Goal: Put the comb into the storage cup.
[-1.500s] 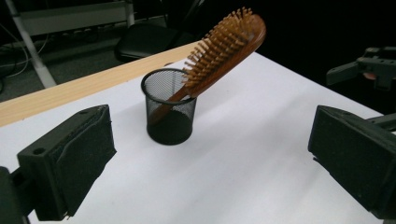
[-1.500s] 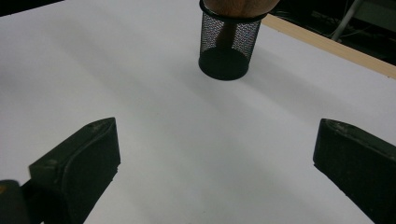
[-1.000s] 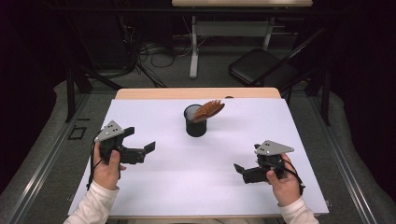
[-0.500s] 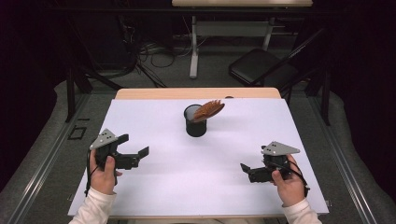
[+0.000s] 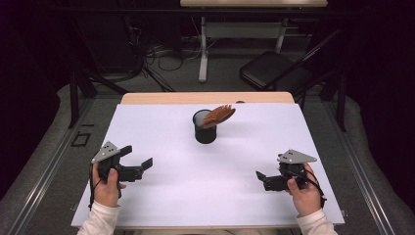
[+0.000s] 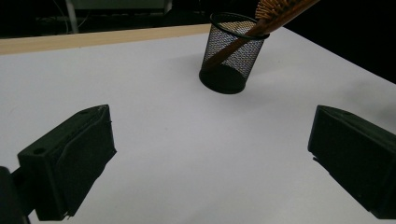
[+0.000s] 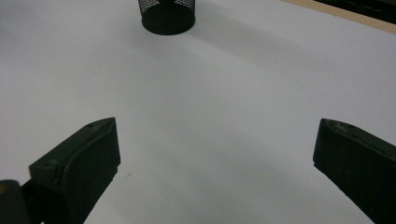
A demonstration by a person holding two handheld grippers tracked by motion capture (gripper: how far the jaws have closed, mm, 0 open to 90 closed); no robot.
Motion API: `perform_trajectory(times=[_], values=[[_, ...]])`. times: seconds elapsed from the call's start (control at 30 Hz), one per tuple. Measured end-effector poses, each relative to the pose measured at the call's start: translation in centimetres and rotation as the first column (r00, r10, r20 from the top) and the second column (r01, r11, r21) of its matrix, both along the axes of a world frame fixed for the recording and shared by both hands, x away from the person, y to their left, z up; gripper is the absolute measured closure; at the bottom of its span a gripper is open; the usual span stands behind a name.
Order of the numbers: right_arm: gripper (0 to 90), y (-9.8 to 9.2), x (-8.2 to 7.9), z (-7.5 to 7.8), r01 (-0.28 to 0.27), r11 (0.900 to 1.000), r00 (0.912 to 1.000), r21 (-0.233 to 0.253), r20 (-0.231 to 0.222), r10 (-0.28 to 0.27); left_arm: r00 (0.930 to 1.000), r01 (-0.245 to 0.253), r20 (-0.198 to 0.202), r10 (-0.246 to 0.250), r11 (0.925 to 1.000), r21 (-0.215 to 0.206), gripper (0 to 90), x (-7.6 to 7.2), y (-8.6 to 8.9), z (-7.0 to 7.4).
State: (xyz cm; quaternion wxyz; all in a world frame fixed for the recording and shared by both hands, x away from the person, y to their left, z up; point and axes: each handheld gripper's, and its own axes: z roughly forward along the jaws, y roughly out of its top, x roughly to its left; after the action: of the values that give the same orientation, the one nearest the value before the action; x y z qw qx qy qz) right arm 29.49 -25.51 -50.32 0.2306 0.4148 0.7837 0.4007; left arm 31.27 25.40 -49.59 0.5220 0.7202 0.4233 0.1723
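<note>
Fingers spread on both grippers, brush [image 5: 219,115] handle hidden inside mesh cup [image 5: 204,128]

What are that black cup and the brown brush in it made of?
The cup looks like black metal mesh with a matt finish: you can see through its fine grid. The brush seems to be wood or bamboo, judging by its warm brown colour, though tinted plastic is possible.
</note>
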Motion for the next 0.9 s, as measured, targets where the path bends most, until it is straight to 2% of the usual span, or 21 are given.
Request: perform_trajectory(times=[0.27,0.4,0.63,0.9], values=[[0.2,-0.7,0.2,-0.7,0.028,1.0,0.9995,-0.002,0.014,-0.028,0.9999,0.002,0.01,-0.002,1.0,-0.001,0.6,-0.1,0.9,-1.0],[0.2,-1.0,0.3,-1.2,0.041,0.999,0.9991,0.0,0.007,-0.041,0.9999,0.003,0.013,-0.003,1.0,0.006,0.6,-0.1,1.1,-1.4],[0.2,-1.5,0.5,-1.6,0.071,0.997,0.9974,0.005,0.005,-0.071,0.9998,-0.012,0.013,0.012,0.9997,0.023,0.6,0.0,1.5,-2.2],[0.2,-1.7,0.5,-2.2,0.081,0.997,0.9967,0.003,0.004,-0.081,0.9996,-0.028,0.006,0.028,0.9988,0.039,0.7,0.3,2.0,-3.0]])
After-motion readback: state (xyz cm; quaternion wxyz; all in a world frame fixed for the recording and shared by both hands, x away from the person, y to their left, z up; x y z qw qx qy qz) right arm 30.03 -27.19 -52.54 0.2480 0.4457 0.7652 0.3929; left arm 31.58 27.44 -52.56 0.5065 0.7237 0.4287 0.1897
